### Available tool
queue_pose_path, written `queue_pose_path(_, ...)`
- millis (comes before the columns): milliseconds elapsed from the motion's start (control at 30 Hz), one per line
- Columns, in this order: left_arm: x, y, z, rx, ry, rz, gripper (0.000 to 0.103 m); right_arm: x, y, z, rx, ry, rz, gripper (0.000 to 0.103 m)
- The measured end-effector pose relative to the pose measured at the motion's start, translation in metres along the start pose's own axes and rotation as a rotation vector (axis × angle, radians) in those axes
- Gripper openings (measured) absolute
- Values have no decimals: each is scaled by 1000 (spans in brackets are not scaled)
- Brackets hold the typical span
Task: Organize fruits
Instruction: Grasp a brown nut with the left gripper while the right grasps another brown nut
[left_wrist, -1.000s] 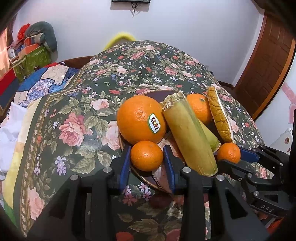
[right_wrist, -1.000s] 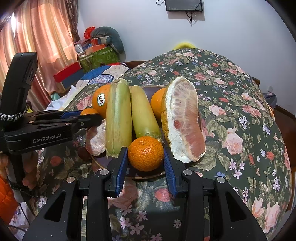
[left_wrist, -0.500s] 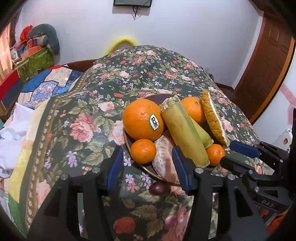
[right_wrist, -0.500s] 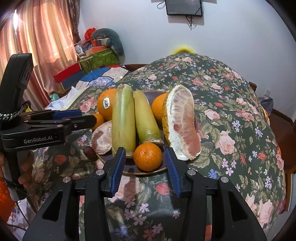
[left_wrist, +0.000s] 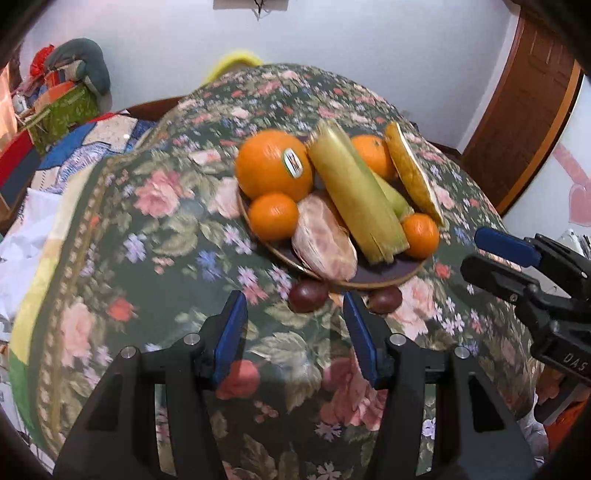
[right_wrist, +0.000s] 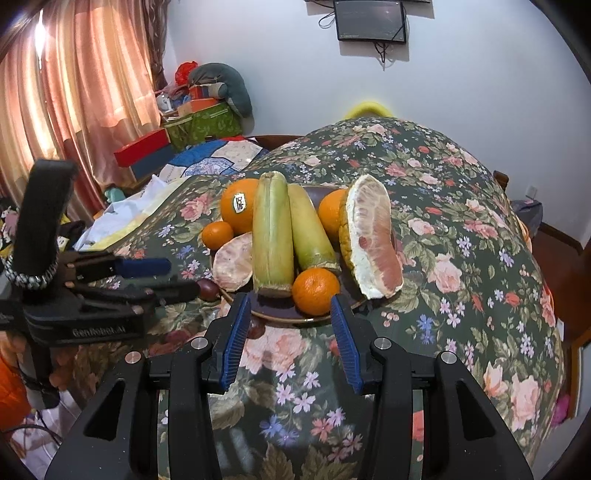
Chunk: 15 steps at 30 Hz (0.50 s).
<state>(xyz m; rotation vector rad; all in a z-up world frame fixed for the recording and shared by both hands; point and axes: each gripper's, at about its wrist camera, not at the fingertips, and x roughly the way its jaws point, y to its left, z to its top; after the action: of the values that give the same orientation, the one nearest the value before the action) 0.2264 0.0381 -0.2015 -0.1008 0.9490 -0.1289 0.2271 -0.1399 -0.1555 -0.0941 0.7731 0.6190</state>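
Above the floral cloth (left_wrist: 147, 240), your left gripper (left_wrist: 293, 306) and right gripper (right_wrist: 290, 306) hover level before the plate (right_wrist: 280, 315), fingers apart, empty.

Both wrist cameras look forward past their own spread jaws, close over the floral counter (left_wrist: 155, 236). They share the fruit plate (left_wrist: 388, 282) (right_wrist: 280, 315) just ahead, the left camera viewing it from its left side.
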Motion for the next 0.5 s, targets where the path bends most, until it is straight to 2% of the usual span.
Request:
queue_pose_path(333,20,-7,4,18,13,-15,41,11,-6,-11,34,29,14,41)
queue_pose_path(400,20,-9,3,36,9,-31,31,14,-8,-13,46,39,24,41)
queue_pose_path(500,23,-10,2,51,9,-16,26,19,-6,-15,50,54,34,41)
